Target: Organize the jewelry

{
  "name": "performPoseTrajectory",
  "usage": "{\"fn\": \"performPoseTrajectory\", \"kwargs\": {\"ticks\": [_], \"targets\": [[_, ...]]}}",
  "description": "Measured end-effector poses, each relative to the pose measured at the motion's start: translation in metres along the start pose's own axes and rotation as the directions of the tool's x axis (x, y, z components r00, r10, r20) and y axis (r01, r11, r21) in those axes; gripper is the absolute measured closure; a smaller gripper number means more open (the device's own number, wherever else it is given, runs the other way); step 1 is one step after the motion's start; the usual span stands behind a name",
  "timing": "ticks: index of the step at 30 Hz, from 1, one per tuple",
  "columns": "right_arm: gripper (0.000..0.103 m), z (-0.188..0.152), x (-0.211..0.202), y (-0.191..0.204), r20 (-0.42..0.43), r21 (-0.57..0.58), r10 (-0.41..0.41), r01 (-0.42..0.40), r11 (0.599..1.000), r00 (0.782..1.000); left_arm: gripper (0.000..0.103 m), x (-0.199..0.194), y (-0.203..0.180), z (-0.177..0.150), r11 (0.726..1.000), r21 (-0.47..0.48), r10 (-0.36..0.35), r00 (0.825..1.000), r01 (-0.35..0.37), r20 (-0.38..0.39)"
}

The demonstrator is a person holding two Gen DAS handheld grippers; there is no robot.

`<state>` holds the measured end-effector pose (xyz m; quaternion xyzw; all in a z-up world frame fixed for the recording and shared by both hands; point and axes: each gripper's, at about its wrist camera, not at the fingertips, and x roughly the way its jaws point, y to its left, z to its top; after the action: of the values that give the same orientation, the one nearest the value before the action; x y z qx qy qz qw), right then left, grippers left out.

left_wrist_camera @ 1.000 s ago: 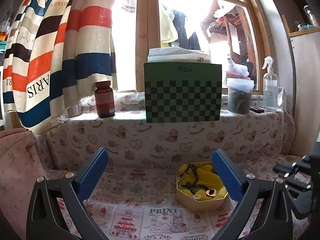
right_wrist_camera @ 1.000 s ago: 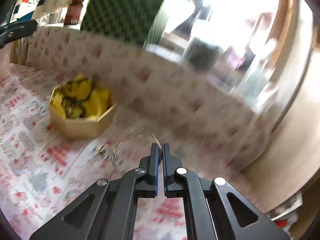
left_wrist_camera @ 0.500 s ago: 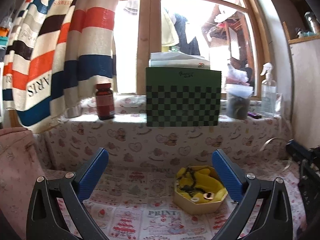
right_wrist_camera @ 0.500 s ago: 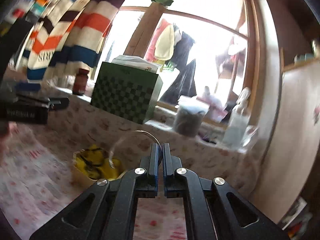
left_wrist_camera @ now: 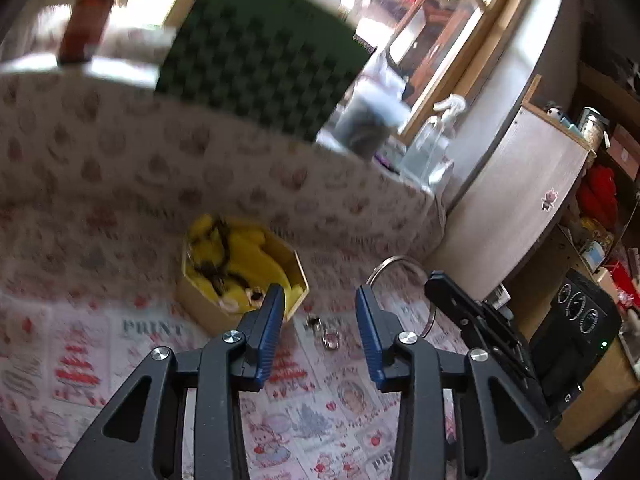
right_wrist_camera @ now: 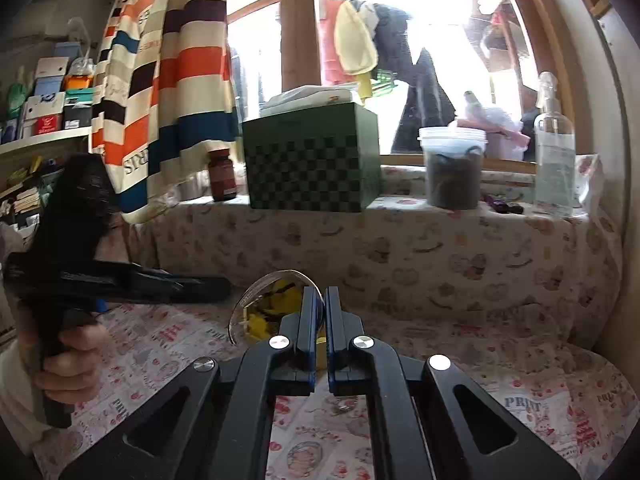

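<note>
A tan hexagonal jewelry box (left_wrist_camera: pixel 240 276) with yellow lining holds dark jewelry; it shows behind the fingers in the right wrist view (right_wrist_camera: pixel 272 308). My right gripper (right_wrist_camera: pixel 324 300) is shut on a thin silver bangle (right_wrist_camera: pixel 256 300), held above the cloth; the bangle also shows in the left wrist view (left_wrist_camera: pixel 394 264). My left gripper (left_wrist_camera: pixel 320 304) is open and empty, above small silver pieces (left_wrist_camera: pixel 326 330) lying on the cloth just right of the box.
A printed cloth (left_wrist_camera: pixel 120 340) covers the table. On the window ledge stand a green checkered box (right_wrist_camera: pixel 312 164), a brown bottle (right_wrist_camera: pixel 222 174), a plastic tub (right_wrist_camera: pixel 452 168) and a spray bottle (right_wrist_camera: pixel 554 148). A white cabinet (left_wrist_camera: pixel 520 200) stands to the right.
My left gripper has swung down and right and narrowed its opening, now over the small silver pieces. My right gripper has lifted with the bangle and steadied facing the window.
</note>
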<state>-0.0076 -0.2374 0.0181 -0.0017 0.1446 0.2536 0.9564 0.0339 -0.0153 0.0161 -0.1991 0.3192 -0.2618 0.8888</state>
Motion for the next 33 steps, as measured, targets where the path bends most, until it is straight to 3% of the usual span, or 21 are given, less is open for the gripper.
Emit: {"fn": "performPoseTrajectory", "kwargs": {"ticks": [4,10,13,15,20,25,27,28,29,30,31,33], "targets": [[0.099,-0.004,0.005,0.013,-0.027,-0.061,-0.002,0.0,0.998,1.0,0.069,0.013,0.012,-0.002,0.994,-0.084,-0.082,0.994,0.076,-0.074],[0.101,-0.011,0.013,0.02,-0.07,-0.053,0.052,-0.056,0.997,0.996,0.069,0.024,0.007,-0.007,0.994,-0.068,-0.091,0.987,0.083,-0.136],[0.101,-0.013,0.019,0.024,-0.089,-0.105,-0.021,0.012,0.994,0.996,0.069,0.033,0.006,-0.012,0.999,-0.054,0.001,0.986,-0.01,-0.164],[0.101,-0.015,0.026,0.02,-0.122,-0.101,-0.036,0.023,0.995,0.992,0.077,0.035,0.008,-0.013,0.997,-0.034,0.06,0.986,-0.067,-0.157],[0.101,-0.019,0.049,-0.009,-0.265,0.028,-0.012,0.021,0.999,0.964,0.077,0.03,0.023,-0.01,0.988,-0.086,0.117,0.983,-0.129,-0.14],[0.098,-0.024,0.063,-0.047,-0.35,0.188,0.019,0.05,0.981,0.937,0.077,0.021,0.03,-0.006,0.979,-0.095,0.171,0.98,-0.181,-0.1],[0.094,-0.024,0.065,-0.062,-0.372,0.241,0.049,0.046,0.969,0.927,0.077,0.017,0.028,-0.005,0.974,-0.081,0.207,0.975,-0.213,-0.077],[0.085,-0.025,0.066,-0.068,-0.377,0.261,0.056,0.048,0.964,0.925,0.077,0.015,0.026,-0.004,0.969,-0.072,0.231,0.971,-0.236,-0.063],[0.07,-0.026,0.068,-0.071,-0.387,0.267,0.058,0.052,0.962,0.92,0.077,0.012,0.025,-0.004,0.964,-0.063,0.256,0.966,-0.258,-0.047],[0.06,-0.027,0.07,-0.072,-0.399,0.258,0.058,0.051,0.965,0.915,0.077,0.01,0.023,-0.004,0.959,-0.053,0.279,0.96,-0.28,-0.034],[0.043,-0.029,0.073,-0.071,-0.412,0.237,0.055,0.049,0.97,0.909,0.077,0.01,0.023,-0.004,0.951,-0.044,0.306,0.952,-0.307,-0.021],[0.041,-0.031,0.076,-0.065,-0.433,0.198,0.004,0.091,0.976,0.901,0.075,0.008,0.022,-0.003,0.935,-0.034,0.354,0.935,-0.354,-0.005]]}}
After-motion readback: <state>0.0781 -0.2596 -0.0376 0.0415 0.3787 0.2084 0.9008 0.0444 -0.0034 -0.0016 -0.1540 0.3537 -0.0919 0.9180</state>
